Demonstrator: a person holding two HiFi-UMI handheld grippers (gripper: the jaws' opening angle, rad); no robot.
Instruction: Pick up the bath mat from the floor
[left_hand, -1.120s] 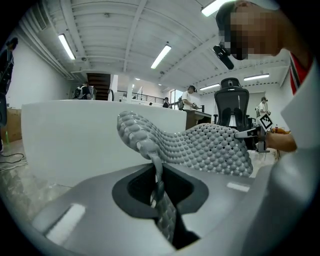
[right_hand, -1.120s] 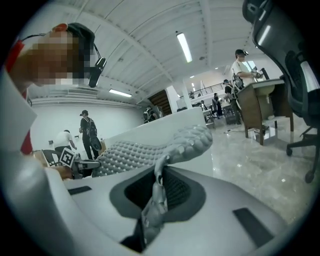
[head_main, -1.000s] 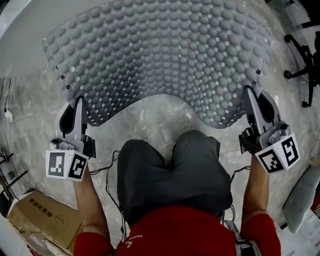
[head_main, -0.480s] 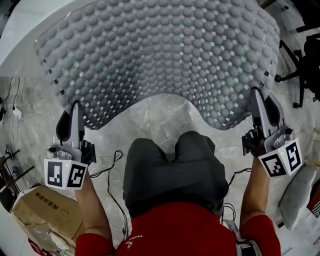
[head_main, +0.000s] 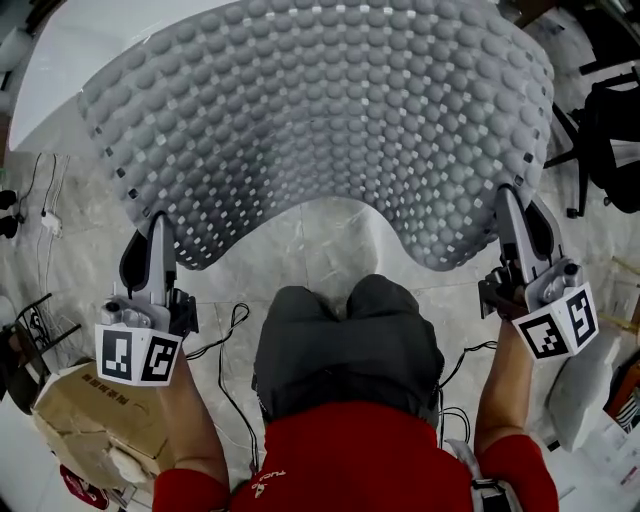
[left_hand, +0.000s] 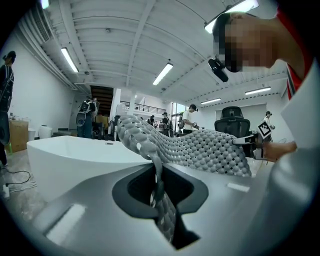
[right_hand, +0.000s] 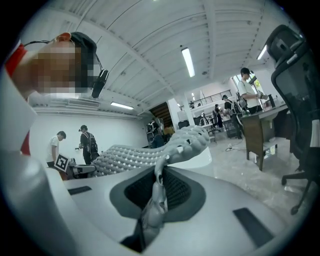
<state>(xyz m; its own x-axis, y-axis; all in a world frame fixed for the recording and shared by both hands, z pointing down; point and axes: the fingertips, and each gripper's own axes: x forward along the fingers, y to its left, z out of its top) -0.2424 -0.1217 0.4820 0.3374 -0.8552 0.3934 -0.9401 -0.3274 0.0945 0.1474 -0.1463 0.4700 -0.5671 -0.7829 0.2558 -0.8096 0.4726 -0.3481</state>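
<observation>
- Left claw is clenched on one near corner of the grey bubble-textured bath mat; the mat's edge is pinched flat between its jaws.
- Right claw is clenched on the other near corner in the same way.
- The mat hangs spread between them, off the marble floor, its far part stretching toward a white bathtub.
- To do this well, I judge: raise both corners evenly, keep both grips firm, and keep the sagging middle from dragging.
- Count: one mat, two claws, one bathtub, one cardboard box.

Marble floor, white bathtub, ceiling strip lights
</observation>
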